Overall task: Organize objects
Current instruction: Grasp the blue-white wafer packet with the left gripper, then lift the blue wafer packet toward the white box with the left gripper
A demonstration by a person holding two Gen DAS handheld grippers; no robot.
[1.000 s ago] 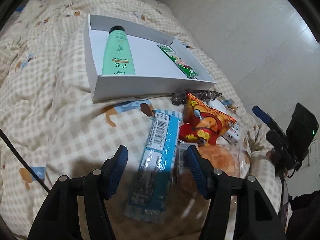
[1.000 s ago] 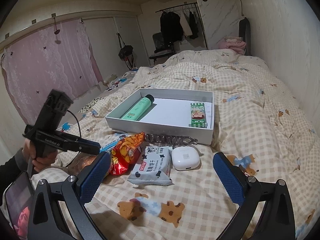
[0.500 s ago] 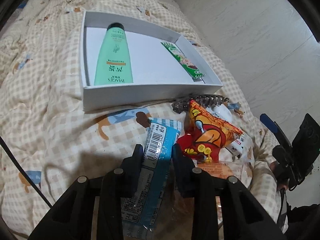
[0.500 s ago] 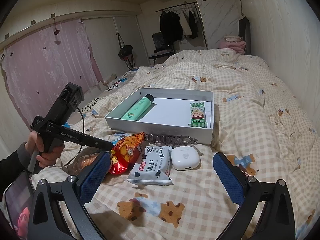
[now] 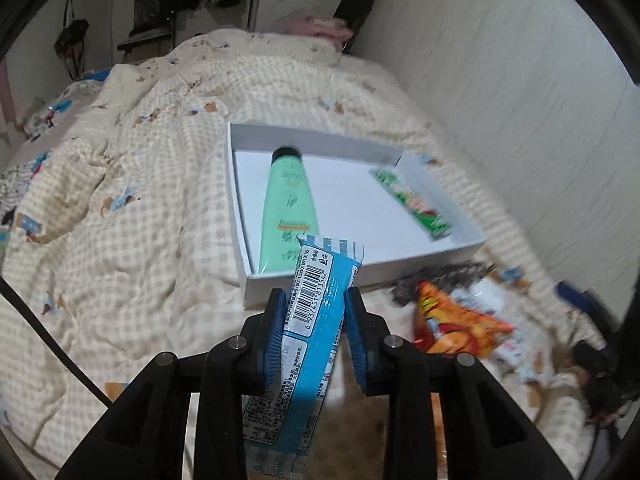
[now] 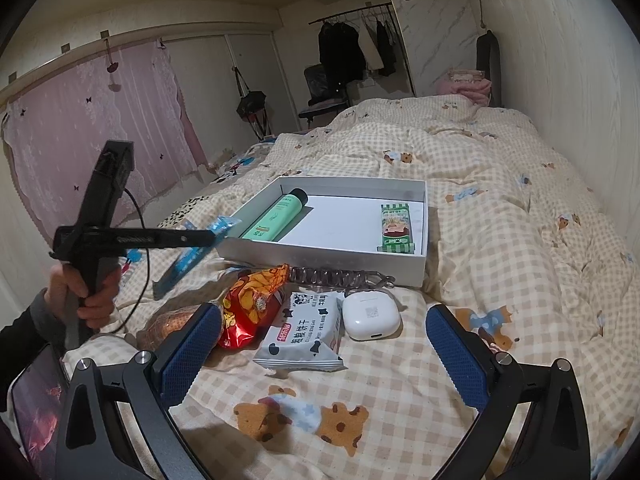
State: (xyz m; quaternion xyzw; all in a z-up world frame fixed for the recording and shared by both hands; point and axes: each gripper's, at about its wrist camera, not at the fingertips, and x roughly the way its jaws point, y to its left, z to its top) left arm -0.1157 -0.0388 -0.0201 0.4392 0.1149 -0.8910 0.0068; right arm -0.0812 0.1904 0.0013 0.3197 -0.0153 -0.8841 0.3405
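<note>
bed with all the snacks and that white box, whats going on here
A person is tidying loose items into the white box on the bed. The left claw is shut on a blue snack packet, lifted off the quilt. The right claw hangs open over the remaining snacks. A green tube already lies in the box.

A person's hand (image 6: 86, 300) is holding the left hand-held gripper (image 6: 214, 236), which is clamping a blue packet (image 6: 188, 258) lifted above the bed (image 6: 500, 240), beside a white box (image 6: 352, 258); the right hand-held gripper (image 6: 320, 354) is hanging wide apart over snacks (image 6: 304, 330).
</note>
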